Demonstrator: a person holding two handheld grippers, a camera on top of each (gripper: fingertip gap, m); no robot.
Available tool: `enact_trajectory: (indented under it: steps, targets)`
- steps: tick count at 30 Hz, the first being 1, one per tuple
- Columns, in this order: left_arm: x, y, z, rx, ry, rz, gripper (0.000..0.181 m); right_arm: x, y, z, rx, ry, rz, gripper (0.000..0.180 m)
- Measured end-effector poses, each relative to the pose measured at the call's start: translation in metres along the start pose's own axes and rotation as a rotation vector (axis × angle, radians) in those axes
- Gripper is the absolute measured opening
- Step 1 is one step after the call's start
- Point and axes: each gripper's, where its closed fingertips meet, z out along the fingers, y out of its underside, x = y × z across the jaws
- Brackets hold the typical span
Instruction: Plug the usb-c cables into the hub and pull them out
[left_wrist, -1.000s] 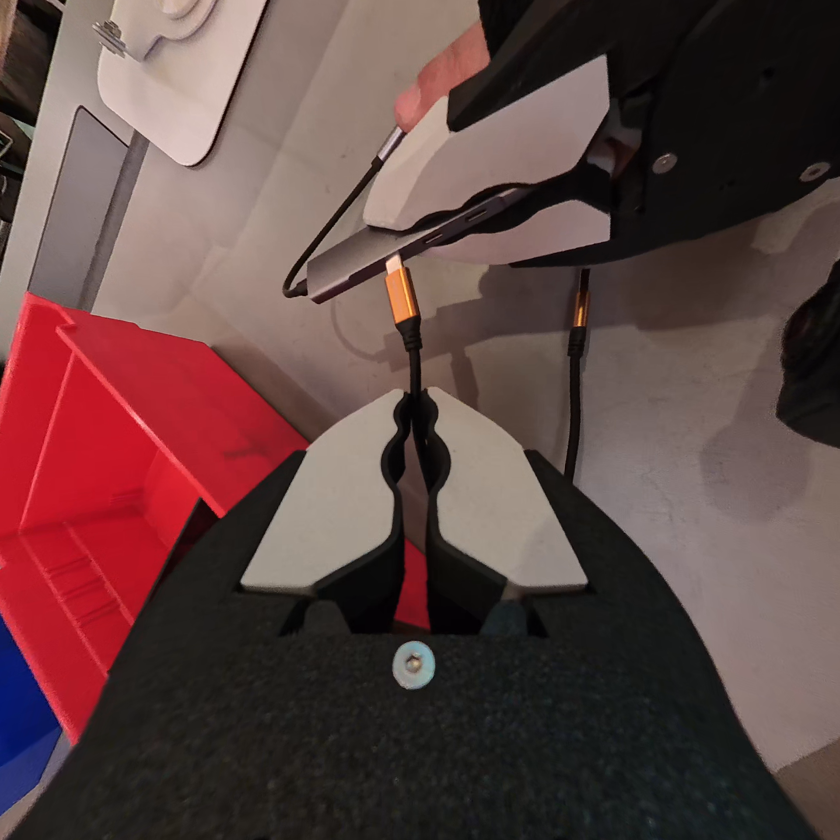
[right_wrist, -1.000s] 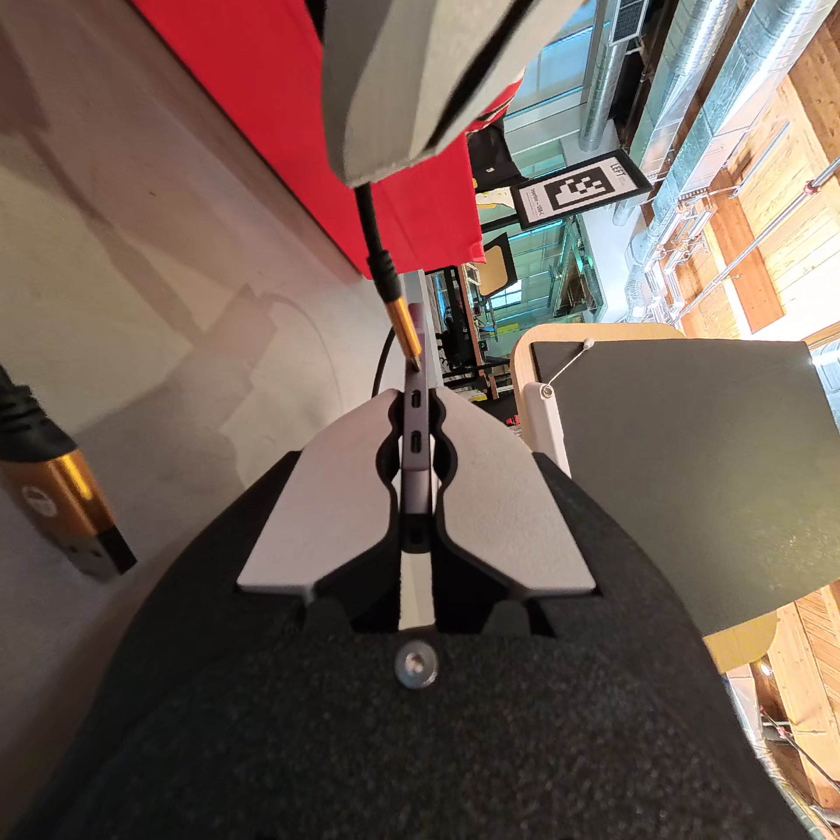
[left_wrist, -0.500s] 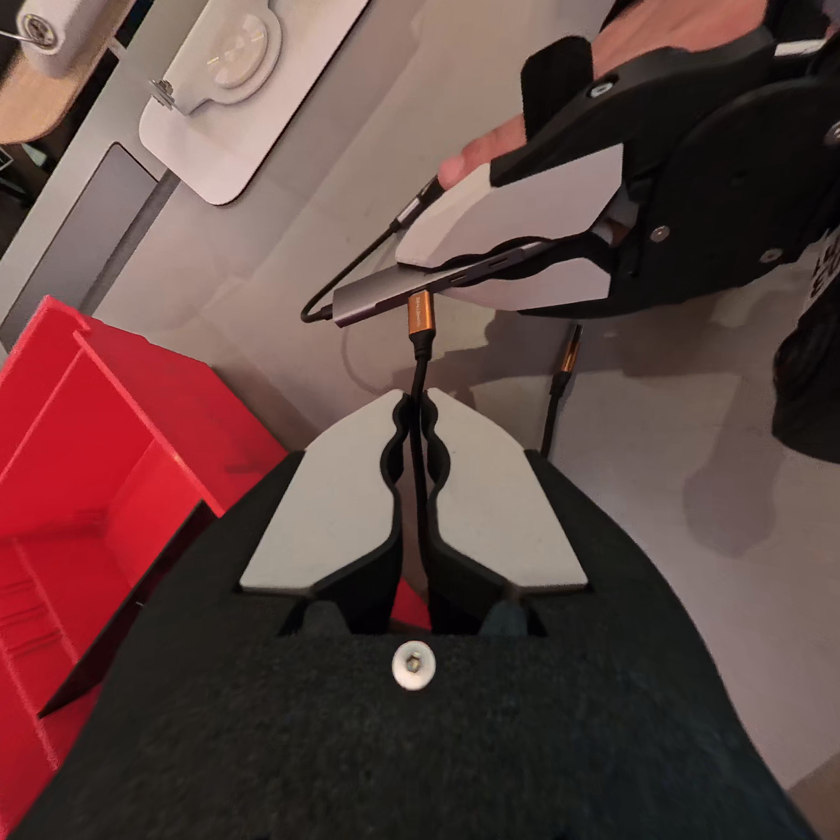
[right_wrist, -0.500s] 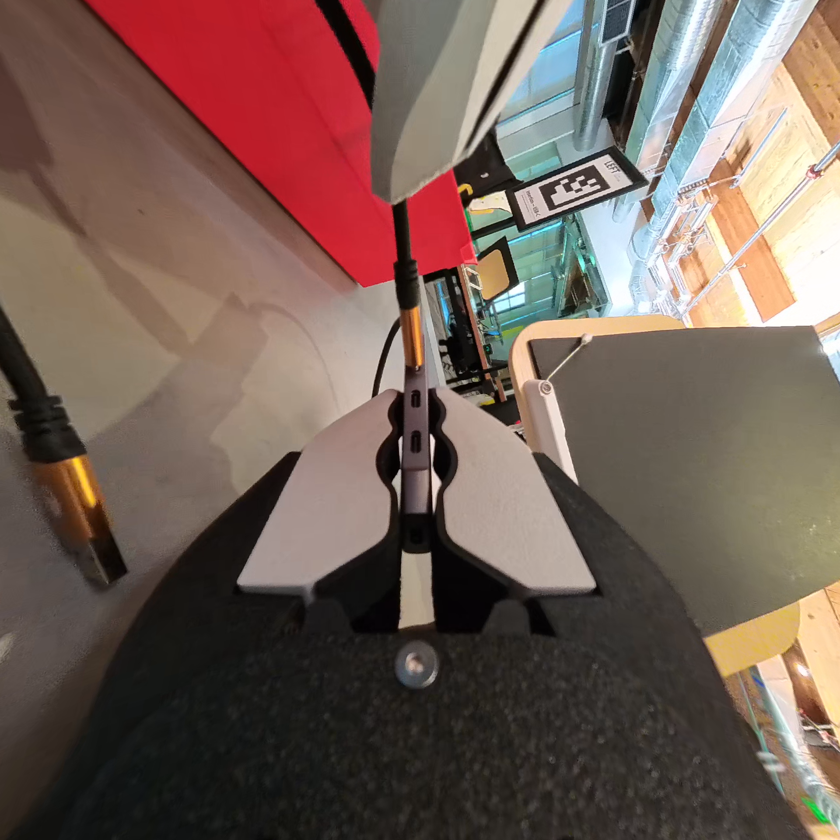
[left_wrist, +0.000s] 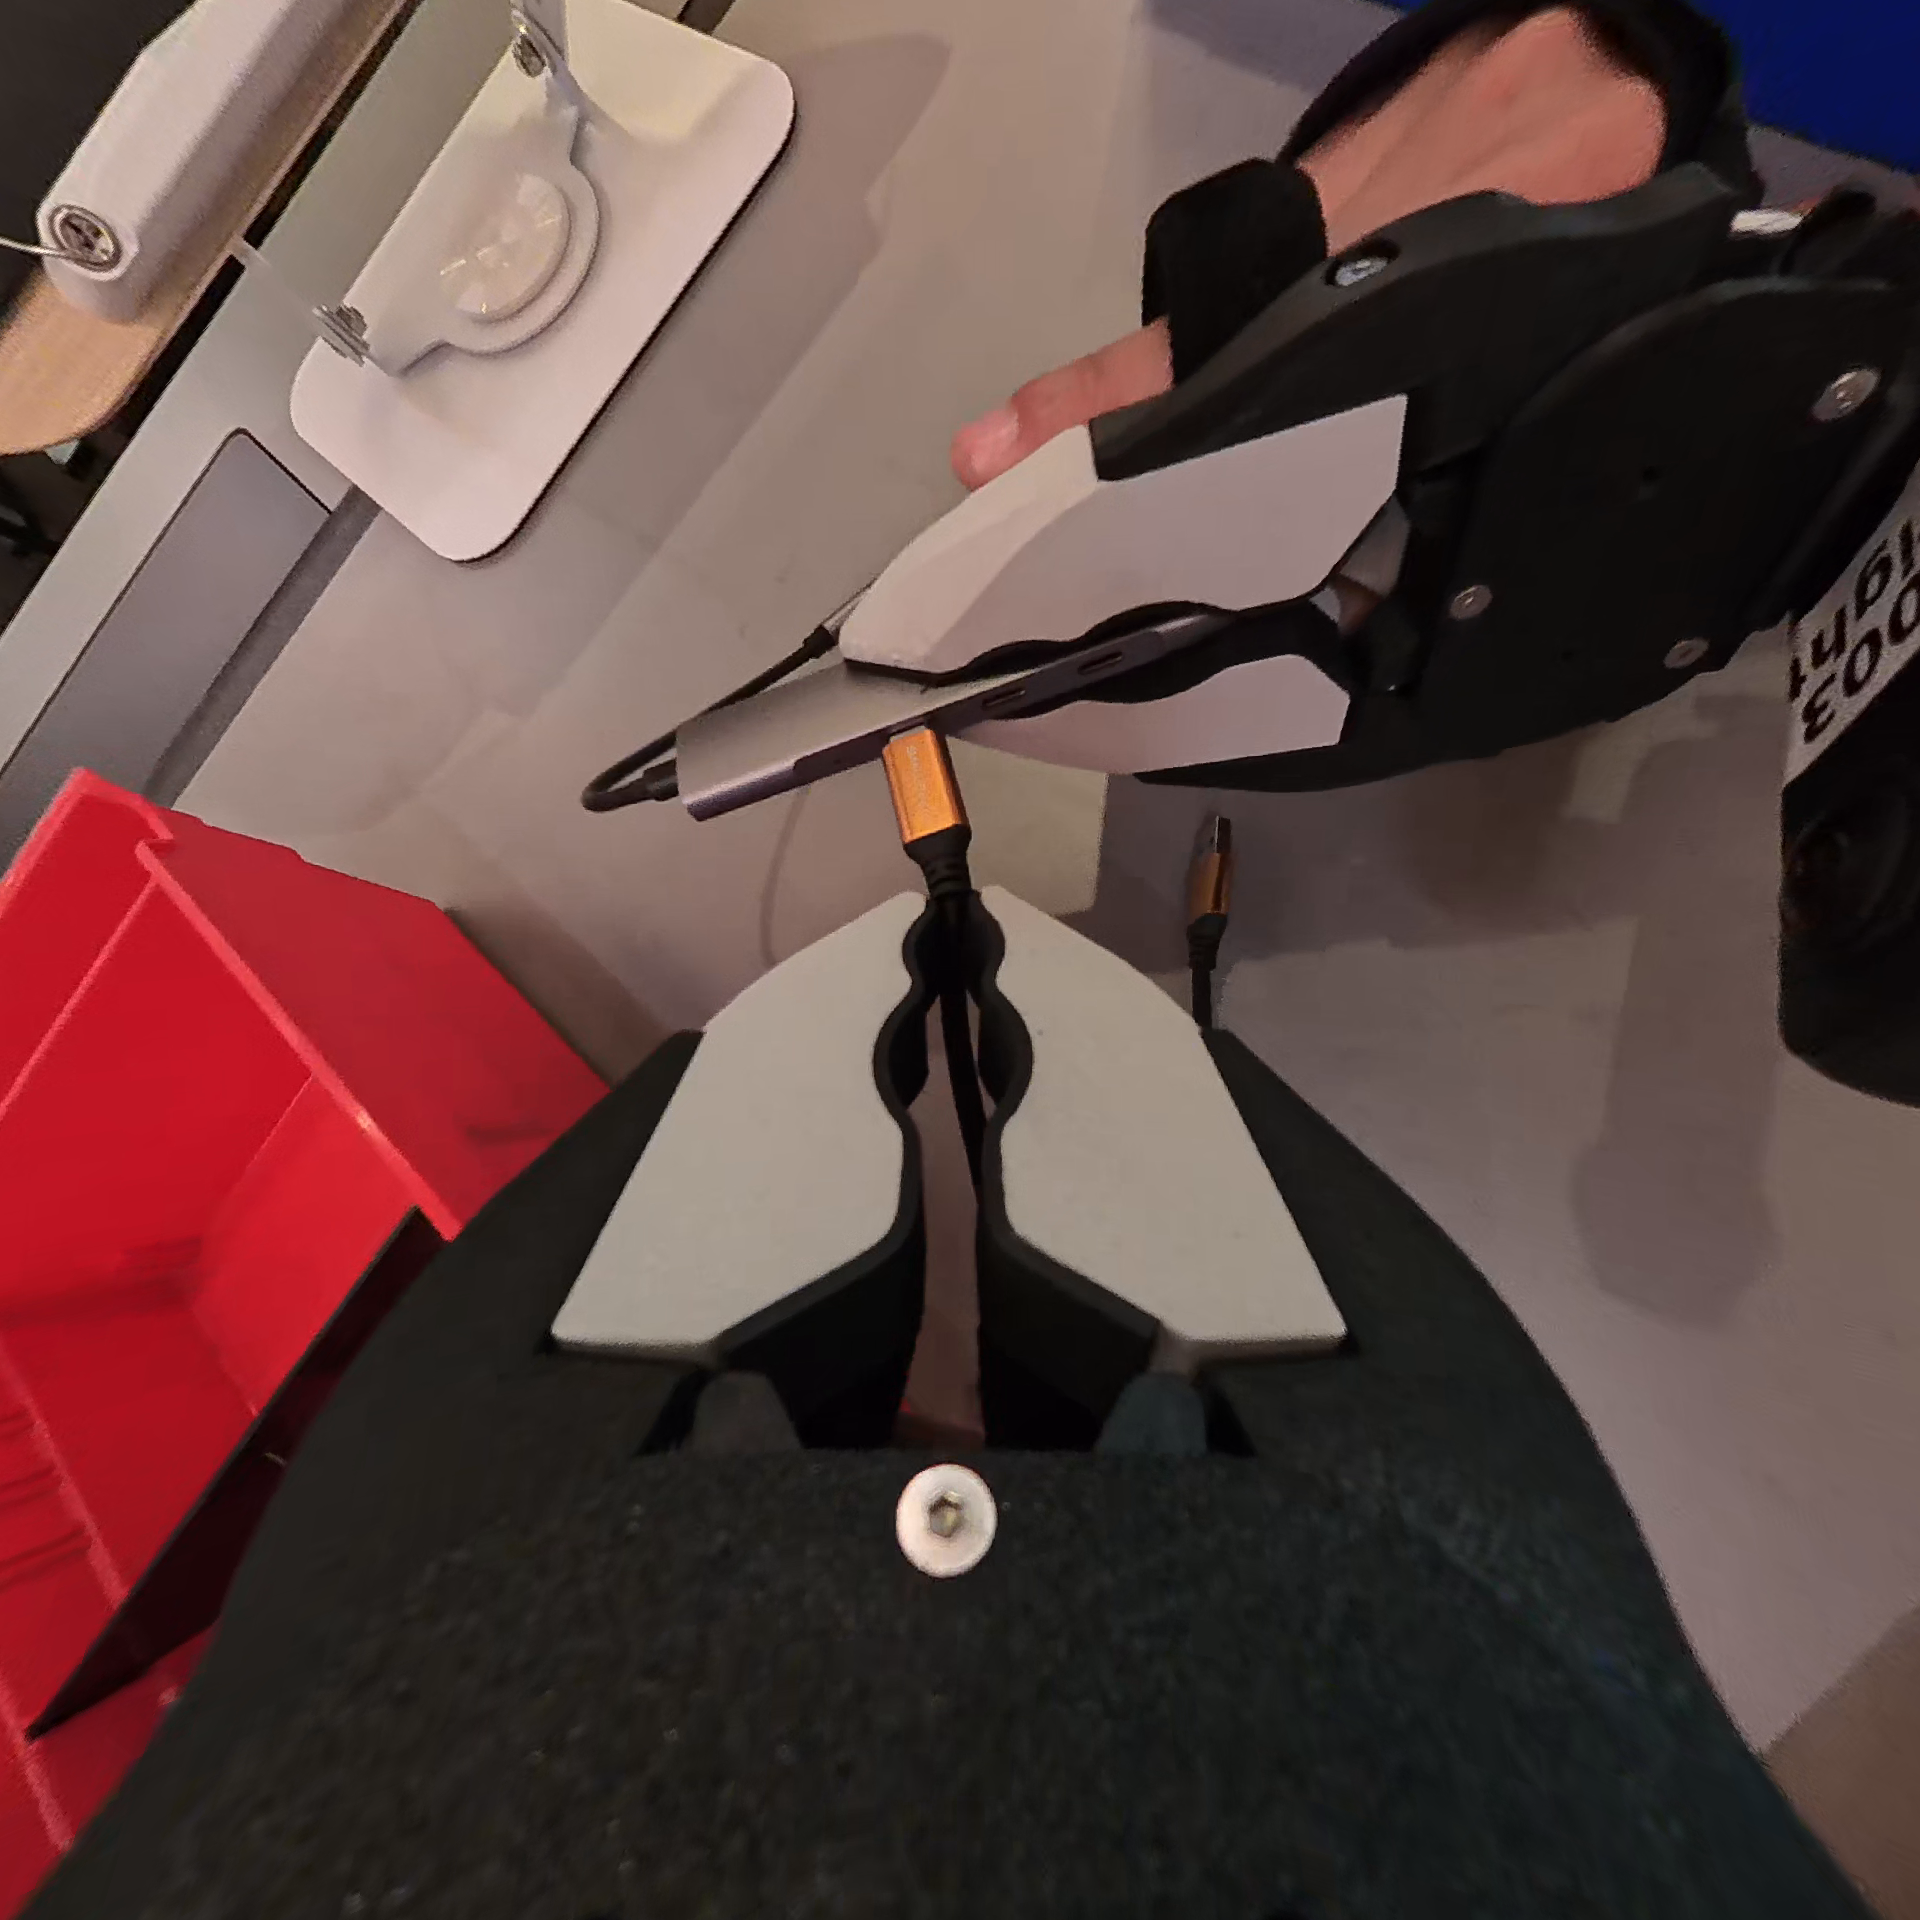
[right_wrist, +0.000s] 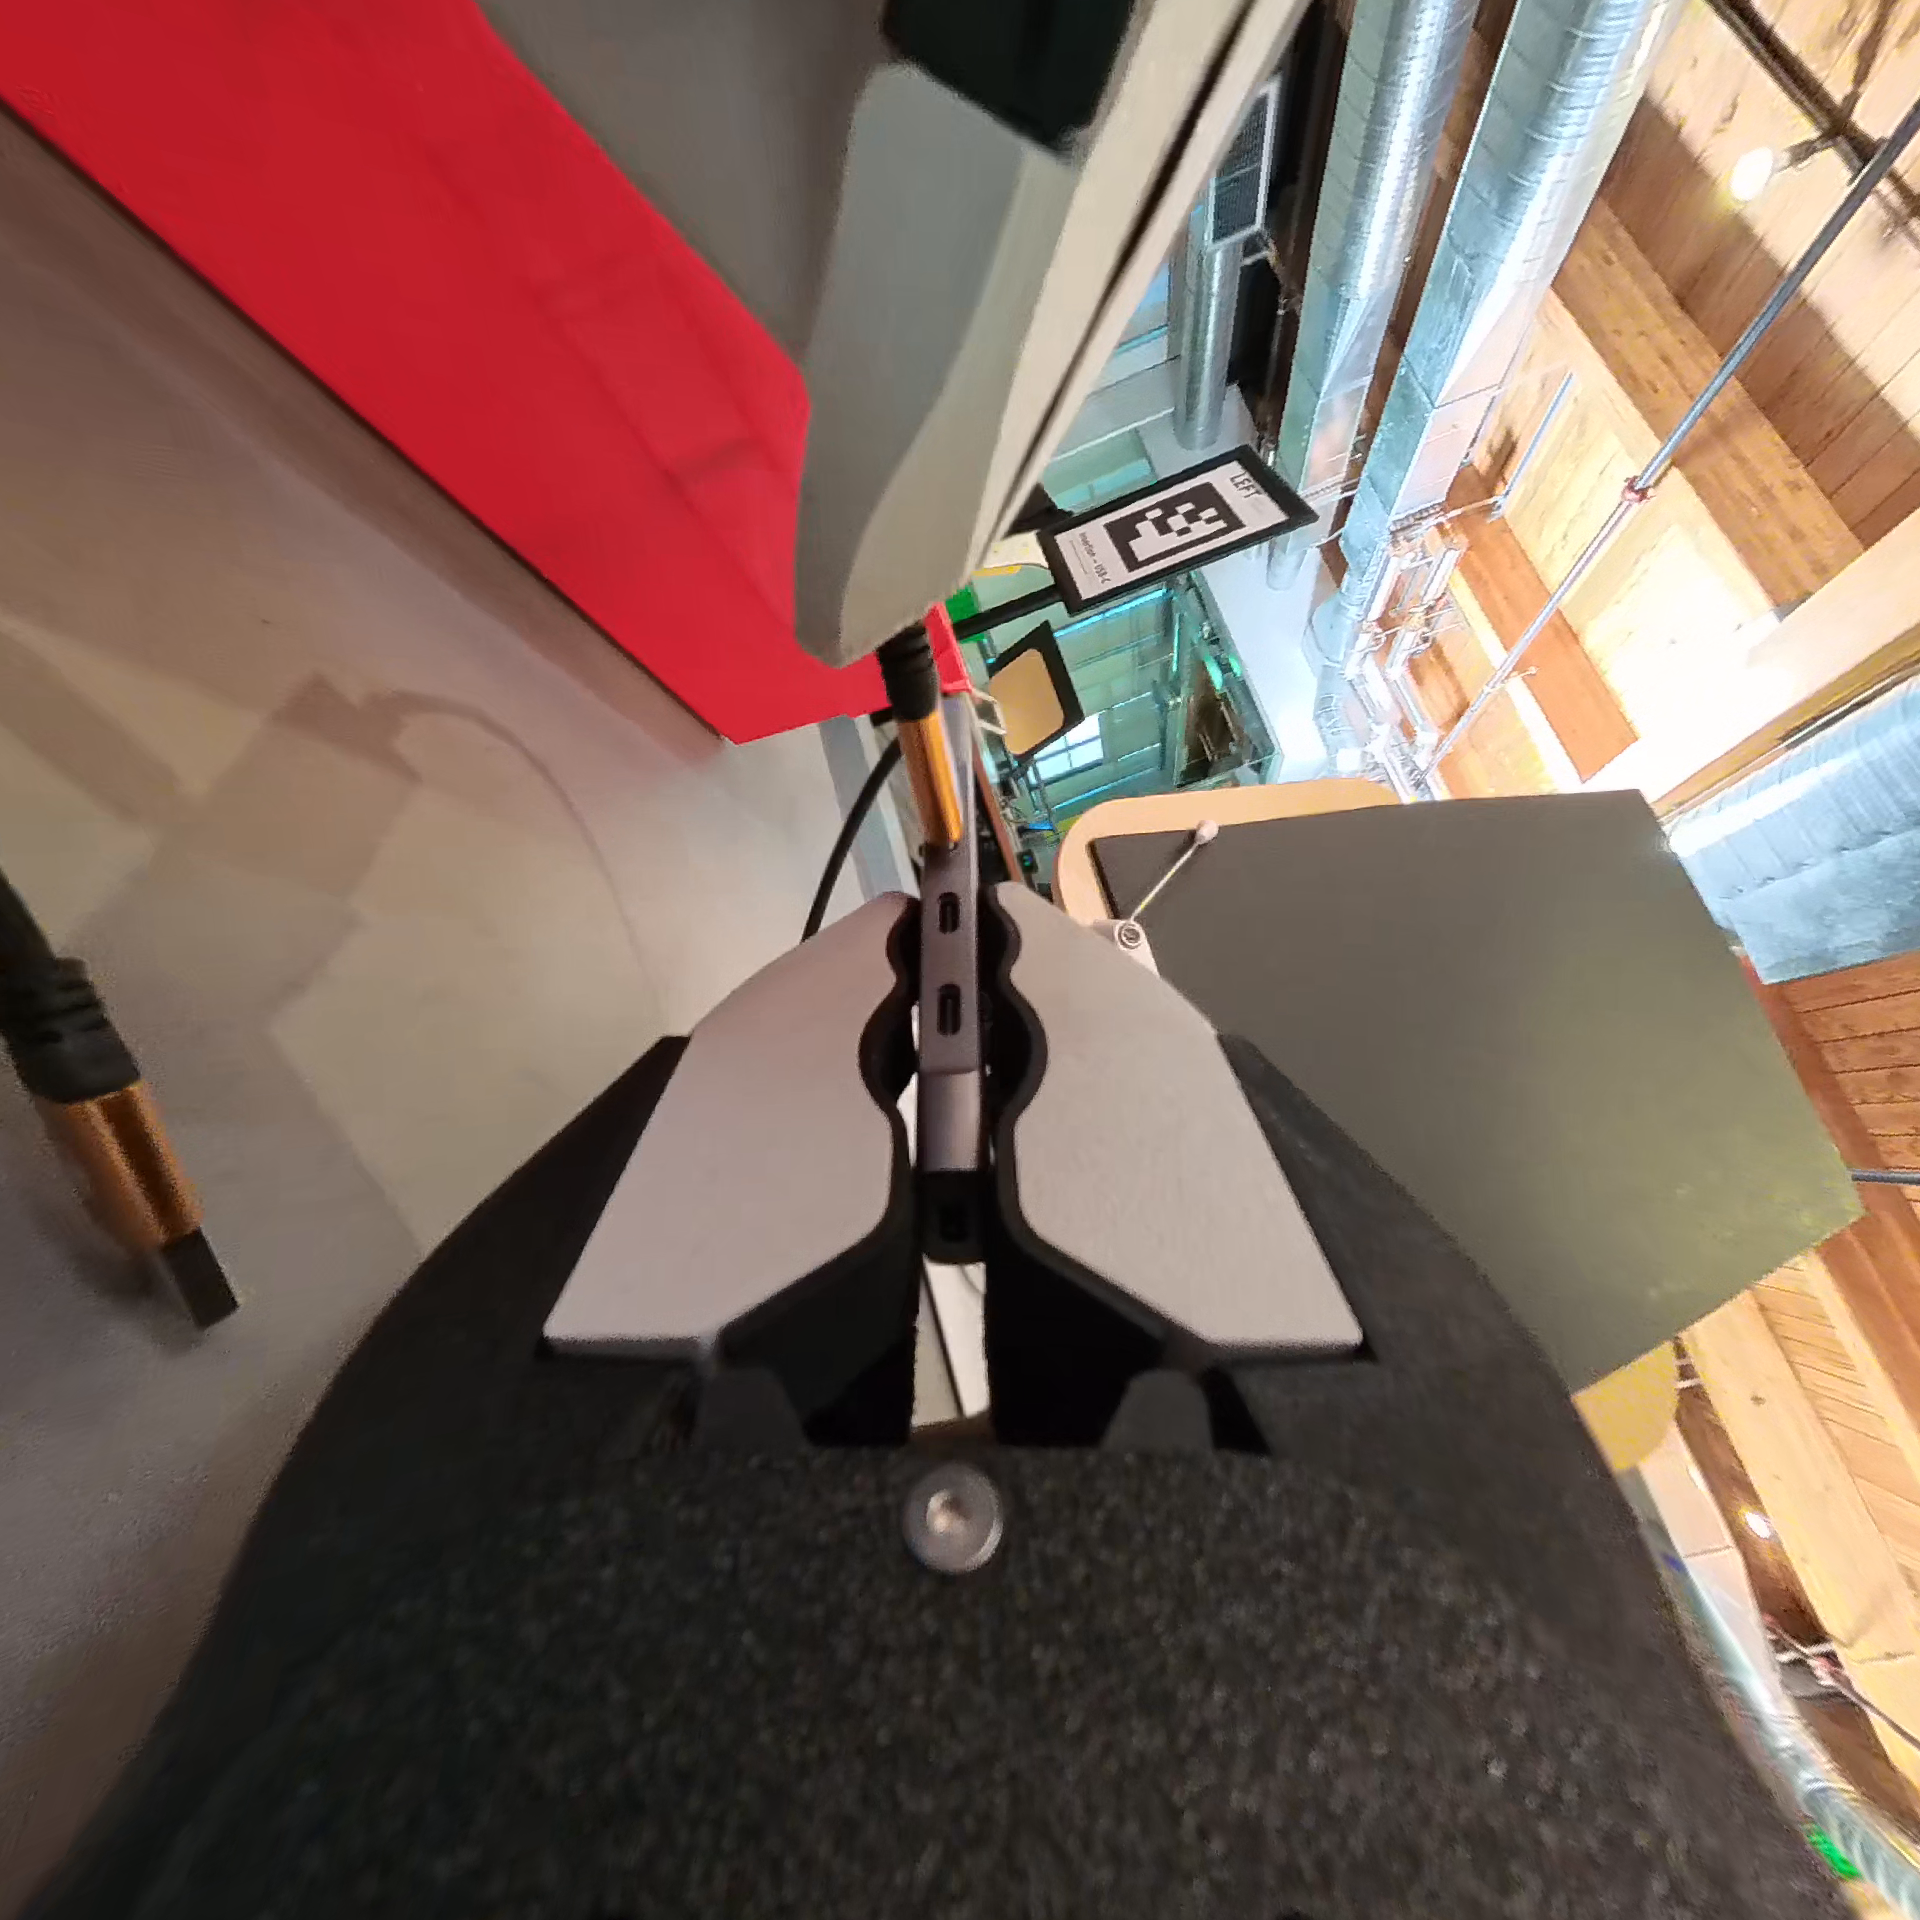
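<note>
Beside the red bin (left_wrist: 208, 1195), the black cable (left_wrist: 961, 1029) is pinched in the closed left gripper (left_wrist: 951, 935); its orange plug (left_wrist: 923, 795) meets the slim, rigid hub (left_wrist: 790, 743), clamped mid-air in the right gripper (left_wrist: 1039, 686). The limp cord is best gripped close behind the plug.

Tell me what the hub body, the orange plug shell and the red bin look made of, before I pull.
Hub: likely anodised aluminium, by its grey matte sheen and crisp edges. Orange plug shell: probably metal, with a satin copper-orange gloss; the cable behind it looks like black braid or rubber, which I cannot tell apart. Red bin: moulded plastic, smooth and slightly glossy with ribbed walls.
</note>
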Motion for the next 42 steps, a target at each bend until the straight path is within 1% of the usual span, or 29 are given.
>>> enact_trajectory:
  steps: [12, 20, 24, 26, 27, 29, 31, 33, 35, 38, 40, 42]
  targets:
    - [0.004, 0.009, -0.002, 0.004, 0.076, -0.005, 0.002, -0.011, -0.007, -0.001, 0.014, -0.042, -0.061, 0.008]
    - [0.002, 0.011, 0.002, 0.002, 0.067, -0.004, 0.003, -0.015, -0.005, 0.0, 0.0, -0.052, -0.06, 0.008]
    - [0.002, 0.001, 0.0, 0.073, 0.036, -0.062, 0.003, -0.009, -0.001, 0.001, 0.032, -0.044, -0.022, 0.009]
    - [0.007, -0.006, -0.013, 0.128, -0.002, -0.087, 0.015, -0.009, 0.004, 0.001, 0.027, -0.046, -0.012, 0.009]
    - [0.011, -0.007, -0.022, 0.162, -0.031, -0.112, 0.016, -0.012, 0.008, 0.001, 0.015, -0.056, -0.013, 0.009]
    - [0.038, 0.004, -0.039, 0.23, -0.008, -0.174, 0.019, -0.017, 0.02, 0.003, -0.028, -0.078, -0.023, 0.009]
    - [0.077, 0.028, -0.048, 0.259, 0.063, -0.258, 0.019, -0.02, 0.03, 0.005, -0.061, -0.097, -0.015, 0.009]
    - [0.12, 0.054, -0.054, 0.287, 0.169, -0.312, 0.02, -0.019, 0.032, 0.008, -0.064, -0.1, 0.01, 0.009]
    - [0.149, 0.074, -0.06, 0.318, 0.22, -0.34, 0.02, -0.02, 0.032, 0.009, -0.068, -0.104, 0.038, 0.009]
    - [0.159, 0.087, -0.066, 0.297, 0.197, -0.288, 0.019, -0.021, 0.031, 0.009, -0.063, -0.112, 0.07, 0.009]
    - [0.15, 0.08, -0.068, 0.335, 0.16, -0.3, 0.02, -0.021, 0.031, 0.008, -0.066, -0.113, 0.077, 0.009]
    - [0.152, 0.077, -0.07, 0.353, 0.225, -0.345, 0.021, -0.021, 0.032, 0.009, -0.069, -0.113, 0.076, 0.009]
